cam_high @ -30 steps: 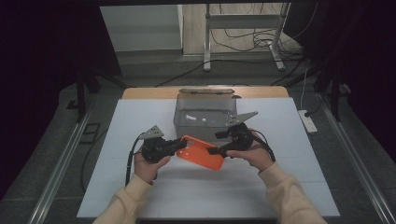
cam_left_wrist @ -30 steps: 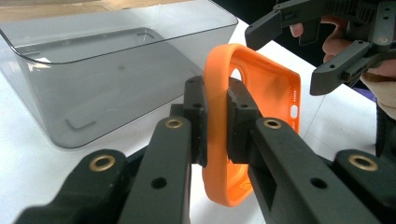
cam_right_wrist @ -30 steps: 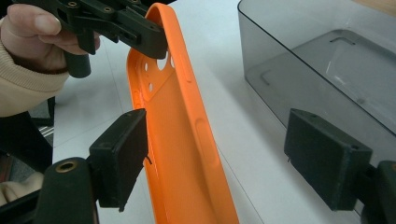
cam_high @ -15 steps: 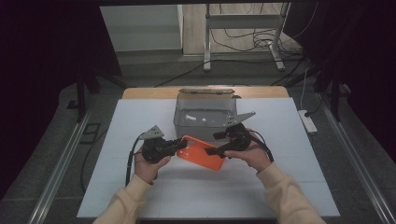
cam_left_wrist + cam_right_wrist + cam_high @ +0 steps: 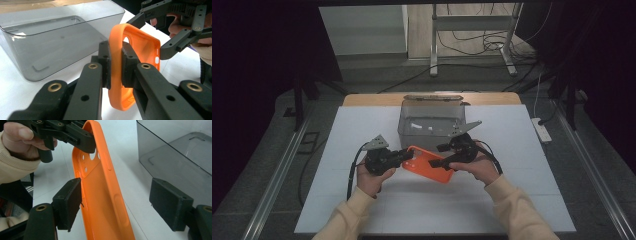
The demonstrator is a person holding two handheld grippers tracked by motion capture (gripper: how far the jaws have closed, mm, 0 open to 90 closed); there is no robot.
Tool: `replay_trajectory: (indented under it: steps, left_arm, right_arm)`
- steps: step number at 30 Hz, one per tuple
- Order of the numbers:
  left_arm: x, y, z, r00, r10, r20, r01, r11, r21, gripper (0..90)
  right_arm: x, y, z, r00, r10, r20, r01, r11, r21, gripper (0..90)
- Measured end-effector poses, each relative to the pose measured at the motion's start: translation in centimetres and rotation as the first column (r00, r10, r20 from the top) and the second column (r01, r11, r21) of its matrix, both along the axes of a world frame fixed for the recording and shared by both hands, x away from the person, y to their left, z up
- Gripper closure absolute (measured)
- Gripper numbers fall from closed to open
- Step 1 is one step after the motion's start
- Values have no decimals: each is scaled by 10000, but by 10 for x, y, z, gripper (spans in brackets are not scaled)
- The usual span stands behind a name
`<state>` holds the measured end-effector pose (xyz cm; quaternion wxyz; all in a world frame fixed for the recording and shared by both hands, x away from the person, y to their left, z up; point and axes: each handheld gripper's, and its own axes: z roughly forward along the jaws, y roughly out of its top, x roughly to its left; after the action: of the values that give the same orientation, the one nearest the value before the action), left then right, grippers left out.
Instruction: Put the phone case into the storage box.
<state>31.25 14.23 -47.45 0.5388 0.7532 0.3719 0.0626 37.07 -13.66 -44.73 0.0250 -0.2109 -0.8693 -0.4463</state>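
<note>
Orange silicone is what we hold: a phone case (image 5: 428, 164) sits just above the white table (image 5: 337, 145), near its middle, directly at six o'clock from the grey bin (image 5: 432, 125). Our left gripper (image 5: 408, 155) is clamped on the case's rim at its nine o'clock end; in the left gripper view both pads press that edge (image 5: 115, 62) from either side, with the case (image 5: 140, 50) standing on its long edge. Our right gripper (image 5: 443, 156) sits at the case's three o'clock side with its jaws spread wide; in the right gripper view one pad (image 5: 68, 202) lies just beside the case's rim and the other (image 5: 171, 203) stands well apart, so the case (image 5: 105, 192) runs loose between them. The bin's near wall (image 5: 175, 152) is close at twelve o'clock, leaving little room that way. Toward six, three and nine o'clock the tabletop lies bare and wide out to its edges. A power strip (image 5: 542, 129) lies off the table edge at three o'clock.
</note>
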Motion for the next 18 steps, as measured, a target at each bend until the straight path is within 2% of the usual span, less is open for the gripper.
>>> replay_trajectory:
  steps: [5,18]
  left_arm:
    - [0,-2,0,10000,-2,32,2,10000,-6,812]
    - [-1,-6,-1,9999,-125,74,125,9999,36,812]
  right_arm:
    - [0,2,-2,9999,25,-105,-25,10000,0,320]
    - [-1,5,-6,9990,353,-276,-356,9993,-126,524]
